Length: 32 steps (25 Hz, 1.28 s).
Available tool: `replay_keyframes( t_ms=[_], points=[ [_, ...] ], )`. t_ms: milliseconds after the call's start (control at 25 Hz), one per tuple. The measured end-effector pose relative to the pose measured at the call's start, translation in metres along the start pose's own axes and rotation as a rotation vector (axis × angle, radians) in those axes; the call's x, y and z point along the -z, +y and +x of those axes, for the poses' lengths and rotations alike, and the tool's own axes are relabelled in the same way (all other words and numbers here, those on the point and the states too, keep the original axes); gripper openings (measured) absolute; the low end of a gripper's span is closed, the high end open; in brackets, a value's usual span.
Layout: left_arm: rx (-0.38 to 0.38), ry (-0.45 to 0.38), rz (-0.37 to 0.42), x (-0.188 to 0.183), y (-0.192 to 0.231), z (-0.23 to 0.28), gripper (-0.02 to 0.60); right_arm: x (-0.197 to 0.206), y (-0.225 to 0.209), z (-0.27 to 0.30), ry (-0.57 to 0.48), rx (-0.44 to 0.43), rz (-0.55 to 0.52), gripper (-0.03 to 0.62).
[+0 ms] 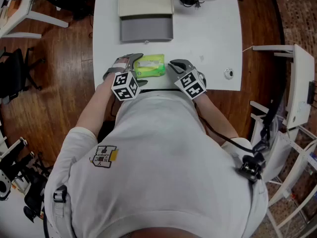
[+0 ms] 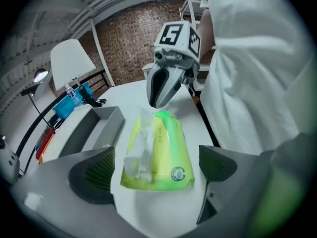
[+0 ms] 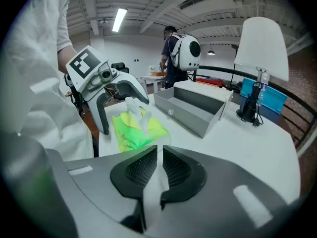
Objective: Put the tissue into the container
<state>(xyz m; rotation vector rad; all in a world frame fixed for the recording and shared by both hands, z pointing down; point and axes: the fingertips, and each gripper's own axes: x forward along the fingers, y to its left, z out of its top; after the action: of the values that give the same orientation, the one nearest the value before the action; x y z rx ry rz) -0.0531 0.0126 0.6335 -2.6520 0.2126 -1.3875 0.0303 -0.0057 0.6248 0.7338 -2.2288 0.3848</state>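
A green tissue pack (image 1: 150, 66) lies near the table's front edge, with a white tissue (image 2: 140, 144) sticking up from its slot. My left gripper (image 1: 138, 69) is wide open and straddles the pack's left end (image 2: 157, 167), its pads clear of it. My right gripper (image 1: 173, 65) points at the pack's other end, its tip (image 2: 157, 103) just above the pack. Its jaws (image 3: 158, 150) are nearly together, with only a thin white slit between the pads and nothing hanging from them. The grey container (image 1: 146, 29) stands open behind the pack (image 3: 190, 105).
A beige panel (image 1: 145, 4) adjoins the container's far side. A white lamp (image 3: 262, 48) stands at the table's back right, and a small round object (image 1: 228, 73) lies at the front right. A white rack (image 1: 297, 83) stands right of the table (image 1: 213, 33).
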Motion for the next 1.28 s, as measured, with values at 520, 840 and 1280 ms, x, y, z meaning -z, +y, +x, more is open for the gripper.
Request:
replay_keyframes(
  t_ms=[520, 840, 1280],
  points=[
    [-0.010, 0.126, 0.008, 0.016, 0.005, 0.022, 0.387, 0.003, -0.008, -0.003, -0.005, 0.008, -0.004, 0.032],
    [-0.091, 0.112, 0.040, 0.008, 0.028, -0.004, 0.373, -0.004, -0.005, -0.002, -0.016, -0.007, -0.026, 0.032],
    [-0.263, 0.100, 0.078, -0.006, 0.139, -0.047, 0.374, -0.022, -0.012, -0.003, -0.060, 0.029, -0.032, 0.032]
  ],
)
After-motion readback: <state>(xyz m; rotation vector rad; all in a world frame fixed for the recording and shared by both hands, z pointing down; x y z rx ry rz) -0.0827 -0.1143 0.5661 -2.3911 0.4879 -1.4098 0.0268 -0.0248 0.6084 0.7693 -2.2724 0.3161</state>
